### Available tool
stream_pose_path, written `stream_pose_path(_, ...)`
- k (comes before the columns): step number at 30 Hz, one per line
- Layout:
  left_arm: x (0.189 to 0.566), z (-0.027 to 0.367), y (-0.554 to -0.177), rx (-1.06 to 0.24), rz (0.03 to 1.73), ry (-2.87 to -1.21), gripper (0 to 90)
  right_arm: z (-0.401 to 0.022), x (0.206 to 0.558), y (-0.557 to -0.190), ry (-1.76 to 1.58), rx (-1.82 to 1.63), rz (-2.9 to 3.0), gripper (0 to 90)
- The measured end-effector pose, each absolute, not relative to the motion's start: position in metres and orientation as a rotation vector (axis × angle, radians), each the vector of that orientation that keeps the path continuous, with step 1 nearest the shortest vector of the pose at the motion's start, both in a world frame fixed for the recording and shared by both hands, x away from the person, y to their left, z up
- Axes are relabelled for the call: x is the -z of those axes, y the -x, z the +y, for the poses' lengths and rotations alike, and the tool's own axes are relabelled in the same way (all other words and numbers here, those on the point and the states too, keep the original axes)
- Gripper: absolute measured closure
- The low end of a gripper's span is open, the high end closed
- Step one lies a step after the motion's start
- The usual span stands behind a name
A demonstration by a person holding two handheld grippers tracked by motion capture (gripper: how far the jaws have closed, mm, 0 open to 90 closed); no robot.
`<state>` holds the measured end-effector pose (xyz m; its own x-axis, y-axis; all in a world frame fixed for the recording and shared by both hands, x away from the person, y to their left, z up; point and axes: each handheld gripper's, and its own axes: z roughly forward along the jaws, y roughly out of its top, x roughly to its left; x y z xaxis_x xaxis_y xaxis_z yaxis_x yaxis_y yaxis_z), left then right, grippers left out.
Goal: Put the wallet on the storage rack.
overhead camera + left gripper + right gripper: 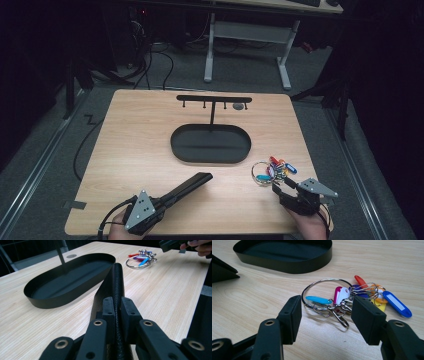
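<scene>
My left gripper (166,198) (117,302) is shut on one end of a long, flat black case (192,182) (116,277) with a textured edge. The case points up and right toward the black oval tray (172,145) (50,302), its far end just above the table. A metal key ring (272,170) (342,295) with several coloured tags lies flat on the wood at the front right. My right gripper (281,186) (327,302) stands open just short of it, one jaw to each side of the nearest clips, touching nothing.
A black T-shaped rack (213,98) with small hooks rises from the tray's far side. The tray wall (287,265) lies beyond the keys. The table's front edge (200,233) runs just ahead of both hands. A desk frame (247,35) stands on the floor behind.
</scene>
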<state>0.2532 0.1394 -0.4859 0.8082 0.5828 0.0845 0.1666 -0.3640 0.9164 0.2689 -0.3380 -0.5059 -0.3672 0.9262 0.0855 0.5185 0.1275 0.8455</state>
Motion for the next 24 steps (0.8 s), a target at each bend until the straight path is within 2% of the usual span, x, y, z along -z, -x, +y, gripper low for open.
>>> stream_pose_path(13, 0.487, 0.162, -0.272, -0.424, 0.682, -1.824, 82.7, -0.338, 0.506, -0.269, -1.402, -1.185, 1.946, 41.8)
stream_pose_path(19, 0.488, 0.171, -0.282, -0.472, 0.713, -1.798, 81.6, -0.338, 0.507, -0.269, -1.424, -1.207, 1.955, 41.4)
stream_pose_path(24, 0.490, 0.177, -0.289, -0.444, 0.734, -1.785, 80.6, -0.336, 0.508, -0.267, -1.417, -1.208, 1.964, 41.3)
